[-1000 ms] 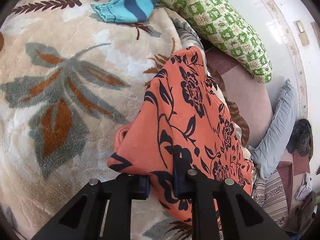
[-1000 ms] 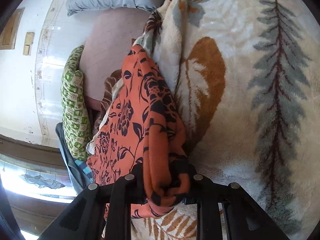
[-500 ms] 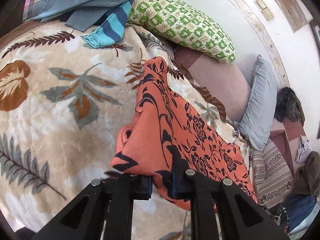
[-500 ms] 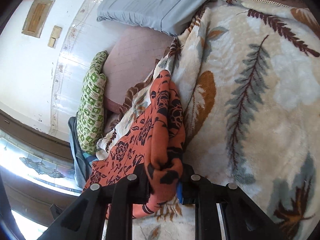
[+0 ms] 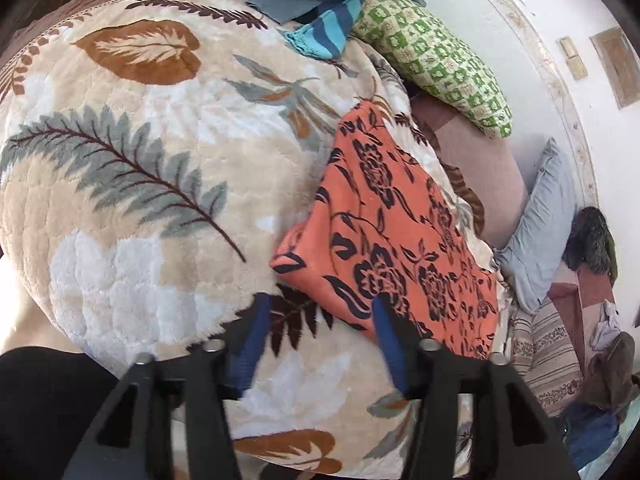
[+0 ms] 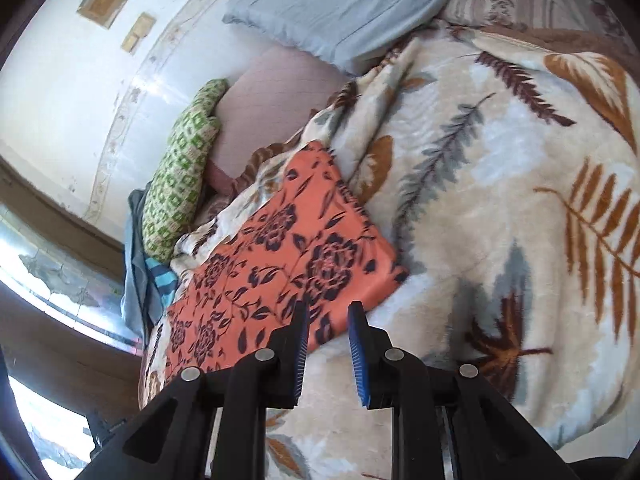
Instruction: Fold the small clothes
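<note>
Cloth: orange floral garment flat on leaf blanket, near its far edge
Left hand-held gripper: jaws opening, empty
Right hand-held gripper: slightly parted, empty
Room: bare blanket beside the cloth

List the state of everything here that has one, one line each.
Orange garment: folded, lying flat on the blanket, not held.
Left gripper: jaws opening, nothing between them.
Right gripper: open a little, empty, above the garment's near edge.
Blanket: spread out, rumpled at the far edge.
Green pillow: lying beside the wall.
Striped garment: unfolded, in a heap.
</note>
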A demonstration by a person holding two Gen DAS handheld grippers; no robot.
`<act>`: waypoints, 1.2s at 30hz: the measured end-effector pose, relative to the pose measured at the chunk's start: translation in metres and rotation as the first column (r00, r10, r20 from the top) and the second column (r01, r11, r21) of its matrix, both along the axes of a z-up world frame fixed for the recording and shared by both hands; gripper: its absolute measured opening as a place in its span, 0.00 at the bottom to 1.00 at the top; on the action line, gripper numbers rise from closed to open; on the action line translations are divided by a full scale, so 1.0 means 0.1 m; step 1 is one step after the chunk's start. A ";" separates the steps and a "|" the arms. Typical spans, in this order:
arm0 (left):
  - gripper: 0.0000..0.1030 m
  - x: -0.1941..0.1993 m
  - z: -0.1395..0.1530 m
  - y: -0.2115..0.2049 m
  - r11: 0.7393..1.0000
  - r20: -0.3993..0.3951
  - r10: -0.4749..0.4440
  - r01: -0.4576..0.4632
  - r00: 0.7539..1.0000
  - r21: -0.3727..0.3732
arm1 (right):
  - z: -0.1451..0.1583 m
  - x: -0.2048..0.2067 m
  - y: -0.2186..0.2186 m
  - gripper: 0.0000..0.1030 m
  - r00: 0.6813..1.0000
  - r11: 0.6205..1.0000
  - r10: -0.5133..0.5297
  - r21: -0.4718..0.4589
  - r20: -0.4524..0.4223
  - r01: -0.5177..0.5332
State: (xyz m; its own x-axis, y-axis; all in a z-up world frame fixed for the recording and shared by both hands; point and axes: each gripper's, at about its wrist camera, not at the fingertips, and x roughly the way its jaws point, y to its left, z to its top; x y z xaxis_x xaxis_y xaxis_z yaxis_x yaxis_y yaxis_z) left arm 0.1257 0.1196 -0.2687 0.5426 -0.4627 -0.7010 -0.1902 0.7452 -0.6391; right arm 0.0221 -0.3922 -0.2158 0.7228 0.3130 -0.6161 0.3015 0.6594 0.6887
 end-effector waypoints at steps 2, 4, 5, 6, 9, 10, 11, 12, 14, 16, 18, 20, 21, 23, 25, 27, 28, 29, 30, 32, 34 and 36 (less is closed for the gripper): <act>0.77 -0.02 -0.01 -0.06 0.999 0.007 0.002 -0.002 1.000 -0.045 | -0.05 0.14 0.17 0.22 0.999 0.997 0.052 0.065 0.013 -0.052; 0.78 0.04 -0.08 -0.13 0.998 -0.028 0.014 -0.016 1.000 -0.068 | -0.05 0.31 0.32 0.22 0.996 0.993 0.089 0.080 0.019 -0.091; 0.78 0.10 -0.14 -0.19 0.997 -0.054 0.018 -0.022 0.998 -0.076 | -0.05 0.43 0.41 0.22 0.993 0.989 0.115 0.086 0.019 -0.116; 0.78 0.15 -0.22 -0.23 0.996 -0.077 0.023 -0.029 0.997 -0.081 | -0.05 0.54 0.49 0.22 0.990 0.986 0.140 0.089 0.017 -0.141; 0.76 0.28 -0.38 -0.32 0.992 -0.096 0.037 -0.048 0.995 -0.115 | -0.05 0.94 0.75 0.22 0.975 0.972 0.222 0.076 -0.004 -0.221; 0.72 0.32 -0.36 -0.34 0.993 -0.074 0.048 -0.056 0.996 -0.107 | -0.06 1.07 0.82 0.22 0.971 0.969 0.238 0.070 -0.012 -0.237; 0.51 0.37 -0.33 -0.37 0.995 -0.049 0.040 -0.045 0.998 -0.093 | -0.07 1.20 0.88 0.22 0.969 0.968 0.246 0.063 -0.012 -0.244; 0.39 0.44 -0.30 -0.41 0.997 -0.033 0.014 -0.016 0.999 -0.075 | -0.08 1.32 0.94 0.22 0.967 0.966 0.254 0.058 -0.007 -0.253; 0.20 0.55 -0.25 -0.46 1.000 -0.013 -0.006 0.006 1.000 -0.018 | -0.11 1.54 1.02 0.22 0.964 0.963 0.267 0.047 -0.002 -0.266; 0.18 0.61 -0.23 -0.49 1.000 0.013 -0.020 0.020 1.000 0.005 | -0.14 1.74 1.08 0.22 0.964 0.964 0.266 -0.002 -0.016 -0.266; 0.18 0.64 -0.24 -0.49 1.000 0.023 -0.019 0.019 1.000 0.002 | -0.28 1.93 1.12 0.22 0.959 0.961 0.278 0.007 -0.052 -0.278; 0.29 0.66 -0.28 -0.49 1.000 0.011 -0.012 0.012 1.000 -0.006 | -0.59 2.13 1.19 0.20 0.934 0.951 0.306 0.018 -0.187 -0.308; 0.41 0.69 -0.32 -0.50 1.000 -0.020 -0.017 0.017 1.000 -0.004 | -0.73 2.19 1.21 0.10 0.924 0.950 0.308 0.028 -0.227 -0.310; 0.58 0.72 -0.38 -0.53 1.000 -0.040 -0.003 0.002 0.999 -0.027 | -0.75 2.16 1.12 0.08 0.930 0.953 0.301 0.089 -0.210 -0.289; 0.59 0.74 -0.33 -0.60 1.000 -0.039 -0.001 0.002 0.999 0.013 | -0.76 2.12 1.07 0.08 0.923 0.945 0.321 0.129 -0.210 -0.299; 0.46 0.76 -0.25 -0.70 0.994 -0.027 -0.009 0.012 1.000 0.107 | -0.73 2.03 1.01 0.08 0.930 0.944 0.317 0.158 -0.188 -0.290; 0.27 0.76 -0.22 -0.73 0.989 -0.028 -0.005 0.009 1.000 0.145 | -0.70 1.99 0.99 0.12 0.932 0.942 0.318 0.165 -0.175 -0.291; 0.21 0.76 -0.19 -0.73 0.988 -0.025 -0.002 0.006 1.000 0.155 | -0.65 1.94 0.96 0.12 0.933 0.943 0.320 0.156 -0.165 -0.295; 0.18 0.75 -0.14 -0.74 0.987 -0.014 -0.006 0.009 1.000 0.161 | -0.59 1.88 0.92 0.12 0.936 0.945 0.316 0.135 -0.158 -0.297; 0.16 0.71 0.07 -0.83 0.975 0.038 -0.041 0.031 0.998 0.219 | -0.45 1.77 0.76 0.13 0.951 0.958 0.280 0.100 -0.133 -0.268; 0.15 0.67 0.34 -0.98 0.959 0.105 -0.084 0.052 0.991 0.278 | -0.33 1.62 0.51 0.13 0.972 0.974 0.216 0.086 -0.092 -0.209; 0.15 0.63 0.64 -1.19 0.938 0.181 -0.147 0.079 0.972 0.337 | -0.22 1.50 0.24 0.13 0.988 0.989 0.140 0.056 -0.063 -0.137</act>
State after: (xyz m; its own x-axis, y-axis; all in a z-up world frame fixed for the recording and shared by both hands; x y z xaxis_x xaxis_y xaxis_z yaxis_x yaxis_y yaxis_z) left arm 0.1885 0.0005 -0.2044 0.6446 -0.2945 -0.7055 0.0142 0.9273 -0.3742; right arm 0.1719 -0.3678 -0.2378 0.6280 0.4394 -0.6422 0.2561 0.6626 0.7038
